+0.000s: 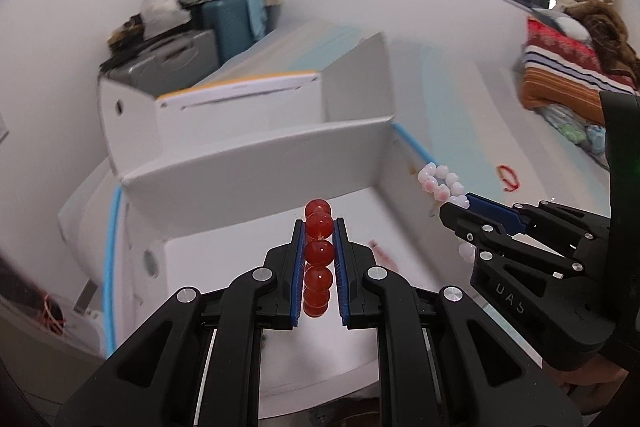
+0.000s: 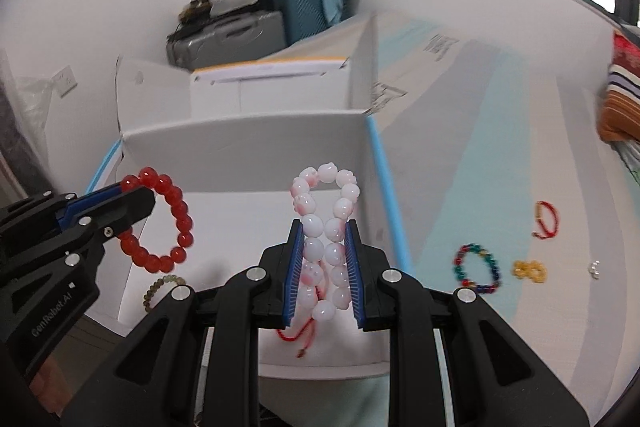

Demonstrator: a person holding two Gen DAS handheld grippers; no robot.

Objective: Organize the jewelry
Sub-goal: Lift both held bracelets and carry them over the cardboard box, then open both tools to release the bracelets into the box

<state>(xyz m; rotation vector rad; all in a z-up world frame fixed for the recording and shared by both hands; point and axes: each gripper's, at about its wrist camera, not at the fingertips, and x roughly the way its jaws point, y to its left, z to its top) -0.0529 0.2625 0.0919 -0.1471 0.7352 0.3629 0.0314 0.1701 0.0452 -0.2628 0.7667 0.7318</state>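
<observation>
My left gripper is shut on a red bead bracelet and holds it above the open white box. In the right wrist view the same gripper and red bracelet hang at the left over the box. My right gripper is shut on a white-and-pink bead bracelet with a red cord, also above the box. It shows in the left wrist view with the white bracelet. An olive bead bracelet lies inside the box.
On the pale blue-striped surface right of the box lie a red cord bracelet, a multicolour bead bracelet, a yellow piece and a small silver piece. A second white box stands behind. Suitcases stand by the wall.
</observation>
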